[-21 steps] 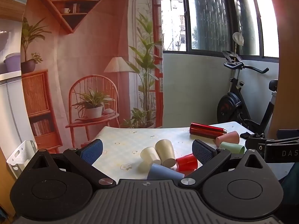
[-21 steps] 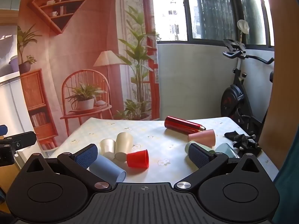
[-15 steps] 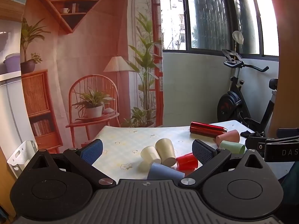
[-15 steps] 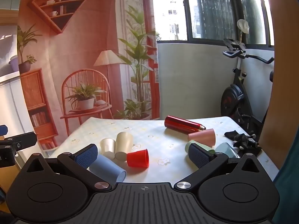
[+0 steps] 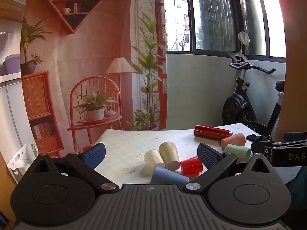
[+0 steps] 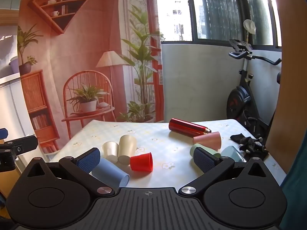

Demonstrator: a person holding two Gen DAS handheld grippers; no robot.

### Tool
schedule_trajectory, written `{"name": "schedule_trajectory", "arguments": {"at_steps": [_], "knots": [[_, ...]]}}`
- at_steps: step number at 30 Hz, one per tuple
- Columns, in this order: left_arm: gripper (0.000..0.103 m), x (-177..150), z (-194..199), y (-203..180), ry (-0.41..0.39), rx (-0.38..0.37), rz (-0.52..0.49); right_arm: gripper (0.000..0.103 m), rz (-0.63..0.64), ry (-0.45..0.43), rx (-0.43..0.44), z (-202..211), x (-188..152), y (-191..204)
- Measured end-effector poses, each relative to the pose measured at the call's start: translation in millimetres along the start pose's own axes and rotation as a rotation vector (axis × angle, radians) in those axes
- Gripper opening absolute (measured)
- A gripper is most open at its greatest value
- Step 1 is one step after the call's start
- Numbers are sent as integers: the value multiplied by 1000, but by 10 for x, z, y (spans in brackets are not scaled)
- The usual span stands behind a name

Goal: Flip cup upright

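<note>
Lying on their sides across the pale flower-print tablecloth, none of the plastic cups shows a mouth turned upward, so the task reads as not yet begun. A near cluster holds a matte blue tapered cup, a small white cup, a taller cream cup and a short red cup; the white and cream cups touch side by side, and the red cup lies just beside the cream cup's mouth. Farther right lie a pink cup, a pale green cup partly hidden behind a finger, and a light teal cup. A glossy red metal flask lies on its side beyond the pink cup. Which cup is meant cannot be told; as a judgement, the whole of the flipping remains.

The left gripper has its blue-padded fingers spread wide, holding and touching nothing, the near cluster framed between them. The right gripper is likewise spread wide and empty, well short of the cups. Neither tool is in contact with the cloth, so far as these views show.
</note>
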State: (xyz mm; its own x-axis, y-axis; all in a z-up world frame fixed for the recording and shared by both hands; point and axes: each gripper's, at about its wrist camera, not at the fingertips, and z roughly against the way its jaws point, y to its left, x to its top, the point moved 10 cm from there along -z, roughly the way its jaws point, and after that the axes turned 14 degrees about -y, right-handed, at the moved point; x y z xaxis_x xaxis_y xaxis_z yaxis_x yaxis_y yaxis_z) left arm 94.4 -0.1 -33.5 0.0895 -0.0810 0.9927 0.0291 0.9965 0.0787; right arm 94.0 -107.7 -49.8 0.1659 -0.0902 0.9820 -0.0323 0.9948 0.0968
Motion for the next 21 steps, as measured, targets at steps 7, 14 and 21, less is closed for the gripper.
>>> {"name": "schedule_trajectory", "arguments": {"at_steps": [7, 14, 21], "knots": [[103, -3, -2, -3, 1, 0, 0, 103, 0, 1, 0, -1, -3, -1], [103, -13, -3, -10, 1, -2, -1, 103, -1, 2, 0, -3, -4, 3], [103, -15, -5, -10, 2, -3, 0, 103, -1, 2, 0, -4, -6, 3]]}}
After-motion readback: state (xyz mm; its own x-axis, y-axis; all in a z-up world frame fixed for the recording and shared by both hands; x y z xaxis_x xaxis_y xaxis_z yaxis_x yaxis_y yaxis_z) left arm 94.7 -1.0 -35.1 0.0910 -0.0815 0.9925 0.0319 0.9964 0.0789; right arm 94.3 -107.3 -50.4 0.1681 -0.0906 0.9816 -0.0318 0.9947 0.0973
